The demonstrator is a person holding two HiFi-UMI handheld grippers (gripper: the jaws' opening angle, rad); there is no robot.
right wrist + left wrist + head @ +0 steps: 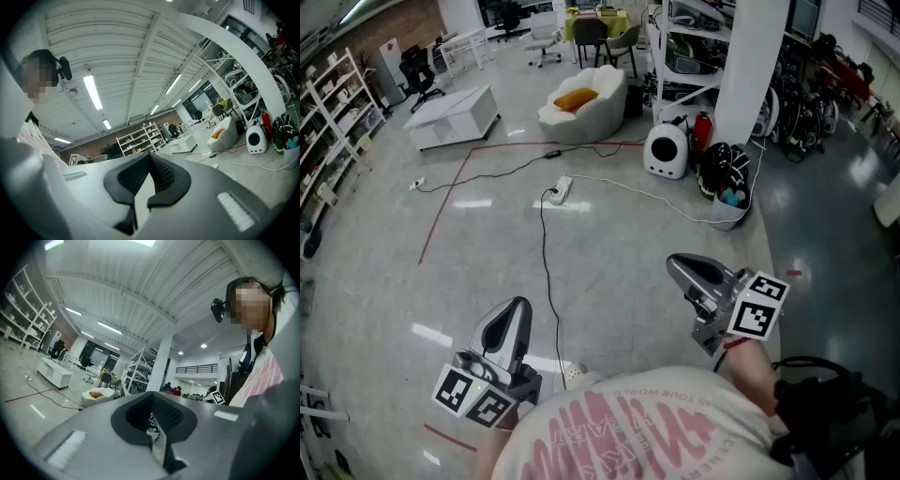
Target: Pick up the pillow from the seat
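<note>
Both the left gripper (pixel 516 309) and the right gripper (pixel 682 267) have their jaws pressed together on nothing. They are held level near the person, while the orange pillow (pixel 575 98) lies on the white seat (pixel 605 94) far across the floor. Tripping looks the likeliest trouble, since a black cable (pixel 546 262) and a power strip (pixel 560 190) cross the direct path. Bare floor opens left of the cable. A low white table (pixel 455 114) bounds the far left, and a pillar (pixel 750 66) the right.
</note>
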